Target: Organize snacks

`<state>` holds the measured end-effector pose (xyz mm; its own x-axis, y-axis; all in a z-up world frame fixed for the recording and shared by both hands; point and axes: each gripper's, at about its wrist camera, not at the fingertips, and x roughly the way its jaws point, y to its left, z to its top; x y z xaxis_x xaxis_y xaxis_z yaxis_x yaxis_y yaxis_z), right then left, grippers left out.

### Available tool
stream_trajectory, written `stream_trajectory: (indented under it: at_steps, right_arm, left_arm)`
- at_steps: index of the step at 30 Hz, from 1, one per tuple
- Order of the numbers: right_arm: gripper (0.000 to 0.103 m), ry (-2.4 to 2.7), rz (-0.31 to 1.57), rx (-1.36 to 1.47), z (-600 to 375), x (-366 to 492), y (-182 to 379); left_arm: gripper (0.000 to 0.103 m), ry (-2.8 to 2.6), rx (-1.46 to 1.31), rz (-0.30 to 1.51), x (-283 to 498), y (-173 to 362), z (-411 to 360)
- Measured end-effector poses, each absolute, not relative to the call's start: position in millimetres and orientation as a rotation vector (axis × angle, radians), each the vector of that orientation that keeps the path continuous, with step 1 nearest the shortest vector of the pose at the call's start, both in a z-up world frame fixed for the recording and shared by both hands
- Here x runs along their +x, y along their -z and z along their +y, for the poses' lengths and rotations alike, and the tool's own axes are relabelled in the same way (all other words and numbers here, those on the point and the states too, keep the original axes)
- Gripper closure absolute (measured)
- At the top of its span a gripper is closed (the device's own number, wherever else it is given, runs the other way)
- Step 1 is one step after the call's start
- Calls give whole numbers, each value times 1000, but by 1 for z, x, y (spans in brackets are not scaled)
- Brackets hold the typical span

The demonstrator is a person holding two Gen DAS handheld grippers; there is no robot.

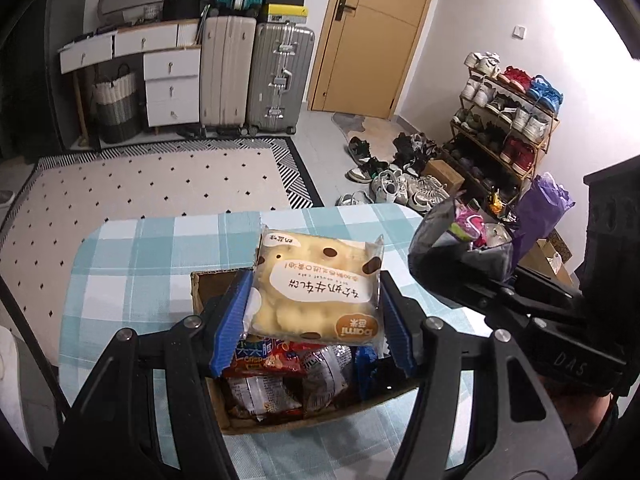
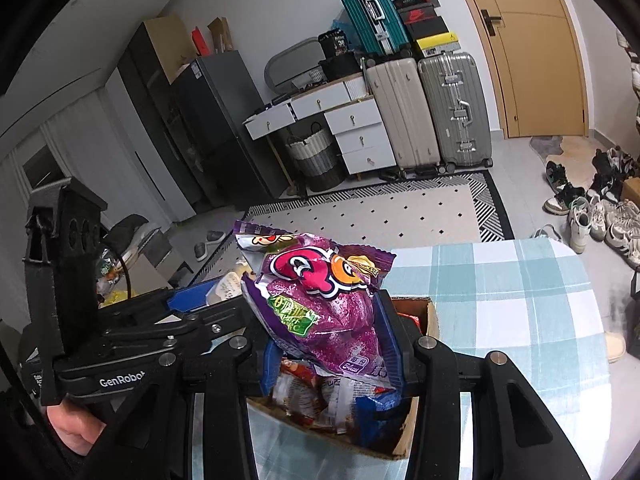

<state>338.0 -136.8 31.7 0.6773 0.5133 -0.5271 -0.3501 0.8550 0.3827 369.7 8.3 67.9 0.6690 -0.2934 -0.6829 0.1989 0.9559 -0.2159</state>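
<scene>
Cake packet [image 1: 318, 286]: cream-yellow, brown-spotted, sealed.

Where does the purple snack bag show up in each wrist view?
Left wrist: purple snack bag at right of centre, held in the right gripper.
Right wrist: bag centre frame, between the blue pads above the cardboard box.
Shared landmark: the silver suitcase beside the door.

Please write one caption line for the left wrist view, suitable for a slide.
Left gripper holds a yellow cake packet between its jaws above a cardboard box of snacks on a checked tablecloth.
</scene>
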Motion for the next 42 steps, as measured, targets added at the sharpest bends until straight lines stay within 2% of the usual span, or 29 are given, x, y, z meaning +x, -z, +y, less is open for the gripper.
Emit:
stream_trajectory:
  at_steps: [6, 9, 13, 22, 31, 36, 38, 40, 42]
  right_arm:
    - [57, -491, 698, 271, -137, 359, -10]
    - [47, -491, 707, 283, -140, 364, -1]
    - [37, -485, 703, 300, -147, 364, 6]
    - [37, -474, 666, 317, -159, 354, -2]
    - [37, -472, 621, 304, -163, 332, -17]
    - [37, -478, 595, 283, -166, 313, -26]
    - [37, -478, 575, 279, -169, 305, -29]
    - [35, -479, 553, 289, -172, 293, -33]
    - [30, -481, 529, 301, -177, 282, -35]
  left_arm:
    - [43, 325, -183, 840, 393, -36, 14]
    - [31, 324, -194, 881, 403, -22, 17]
    - [22, 302, -194, 890, 407, -11, 23]
    - [22, 280, -173, 876, 394, -7, 30]
    - [21, 236, -142, 812, 366, -26, 32]
    - [17, 211, -108, 721, 337, -48, 32]
    - [13, 194, -84, 692, 323, -55, 31]
    - [1, 183, -90, 670, 311, -62, 31]
    - [1, 184, -104, 645, 299, -69, 33]
